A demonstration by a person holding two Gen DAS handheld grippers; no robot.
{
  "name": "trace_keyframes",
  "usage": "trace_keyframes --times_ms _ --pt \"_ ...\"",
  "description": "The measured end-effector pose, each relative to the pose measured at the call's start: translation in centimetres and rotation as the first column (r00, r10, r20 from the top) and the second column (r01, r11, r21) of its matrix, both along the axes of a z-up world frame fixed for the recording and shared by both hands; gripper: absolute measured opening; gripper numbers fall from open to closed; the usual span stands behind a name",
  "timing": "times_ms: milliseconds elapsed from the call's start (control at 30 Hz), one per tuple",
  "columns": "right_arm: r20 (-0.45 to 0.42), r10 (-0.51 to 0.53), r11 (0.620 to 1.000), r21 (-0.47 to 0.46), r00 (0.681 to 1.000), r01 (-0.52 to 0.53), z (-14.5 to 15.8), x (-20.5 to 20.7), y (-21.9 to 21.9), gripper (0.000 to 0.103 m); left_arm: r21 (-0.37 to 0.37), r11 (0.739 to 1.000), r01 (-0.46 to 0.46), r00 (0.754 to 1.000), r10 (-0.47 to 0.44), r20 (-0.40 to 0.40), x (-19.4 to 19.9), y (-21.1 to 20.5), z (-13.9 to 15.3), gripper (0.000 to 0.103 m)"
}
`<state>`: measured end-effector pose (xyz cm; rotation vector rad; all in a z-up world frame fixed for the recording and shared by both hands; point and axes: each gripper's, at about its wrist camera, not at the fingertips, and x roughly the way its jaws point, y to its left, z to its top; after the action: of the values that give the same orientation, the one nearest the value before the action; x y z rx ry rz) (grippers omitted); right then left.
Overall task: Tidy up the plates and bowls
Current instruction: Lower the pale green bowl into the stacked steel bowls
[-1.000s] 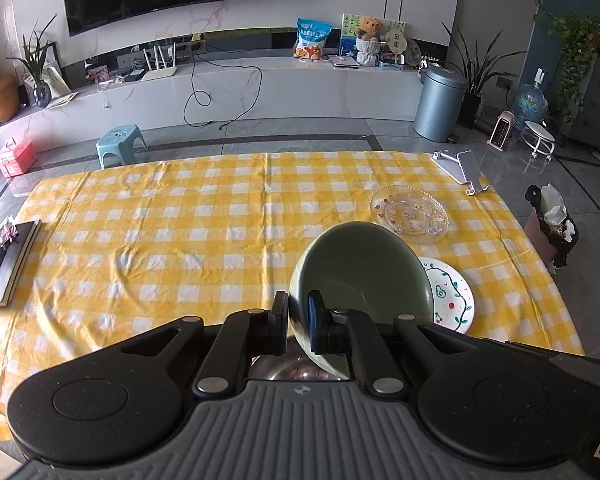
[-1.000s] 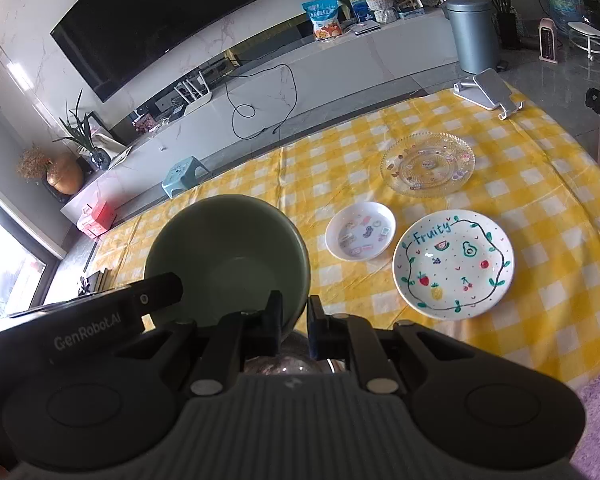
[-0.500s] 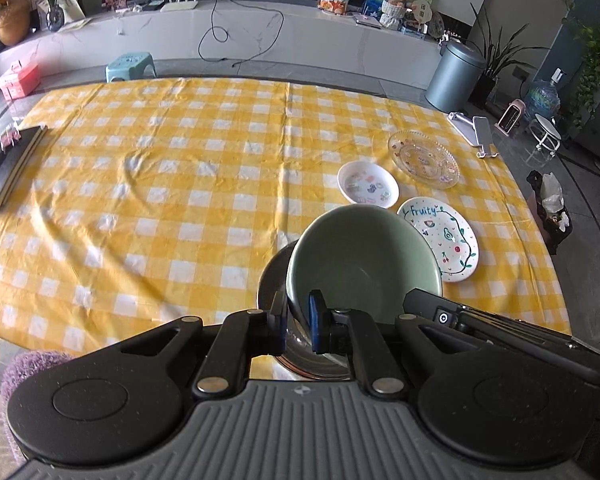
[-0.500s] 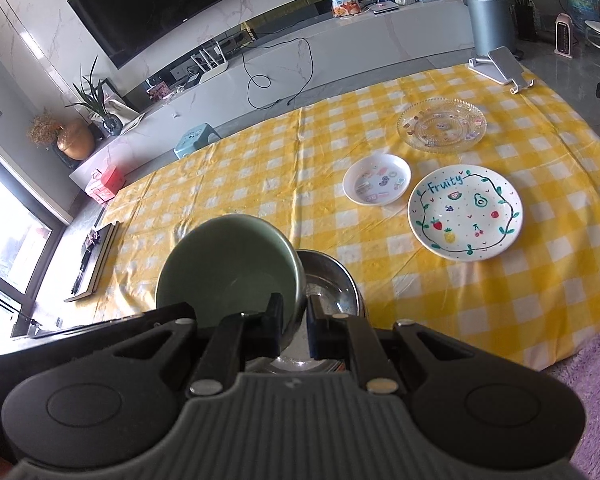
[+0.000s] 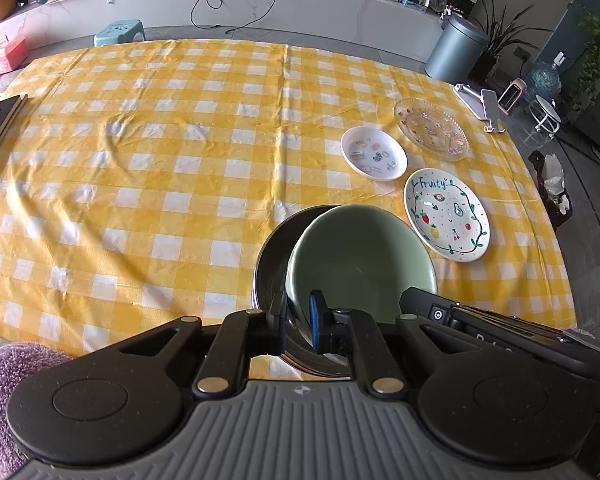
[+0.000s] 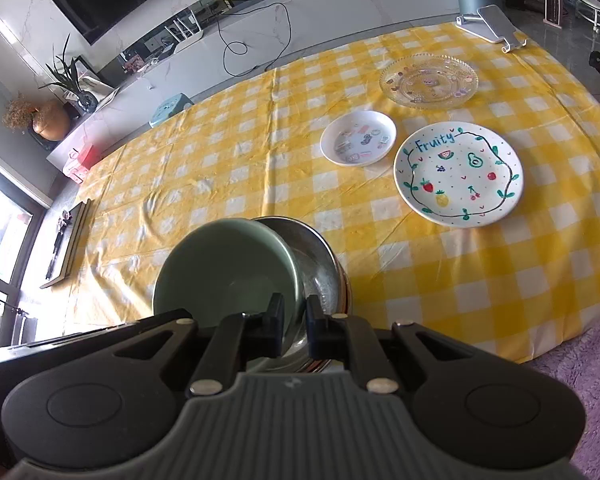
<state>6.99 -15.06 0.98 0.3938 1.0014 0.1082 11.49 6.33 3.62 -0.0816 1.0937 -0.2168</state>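
Both grippers pinch the rim of a green bowl (image 5: 360, 256), which hangs tilted just over a steel bowl (image 5: 270, 264) near the table's front edge. My left gripper (image 5: 298, 314) is shut on the bowl's near left rim. My right gripper (image 6: 296, 322) is shut on the green bowl's (image 6: 224, 272) near right rim, with the steel bowl (image 6: 320, 268) under it. To the right lie a "Fruity" plate (image 6: 458, 174), a small white sticker plate (image 6: 358, 138) and a clear glass plate (image 6: 428, 80); they also show in the left wrist view: "Fruity" plate (image 5: 446, 214), sticker plate (image 5: 374, 154), glass plate (image 5: 430, 128).
A yellow checked tablecloth (image 5: 160, 160) covers the table. A phone stand (image 6: 494, 28) sits at the far right corner and a dark tray (image 6: 70, 236) at the left edge. A purple rug (image 6: 580, 364) lies below the front edge.
Both grippers have brought the green bowl down and toward the front of the table, so it now hangs partly inside the steel bowl. The views have tilted down.
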Motion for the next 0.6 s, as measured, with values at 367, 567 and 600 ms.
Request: trace_keyframes --times_ms 367,567,600 --pt "-0.016 0.049 0.994 -0.097 0.999 -0.050 -1.5 1.2 1.1 0.009 0.068 0.996 0.056 0.998 -0.054 -0.029 1.4 -0.8 -1.8 0.012" --pt "-0.024 0.057 0.993 -0.102 0.998 -0.059 -2.1 1.3 1.3 0.009 0.093 0.993 0.069 0.997 -0.067 -0.032 1.6 -0.9 -2.3 0.012" --pt "-0.021 0.058 0.993 -0.105 0.998 -0.060 -2.1 1.3 1.3 0.009 0.094 0.993 0.072 0.997 -0.070 -0.030 1.6 -0.9 -2.3 0.012"
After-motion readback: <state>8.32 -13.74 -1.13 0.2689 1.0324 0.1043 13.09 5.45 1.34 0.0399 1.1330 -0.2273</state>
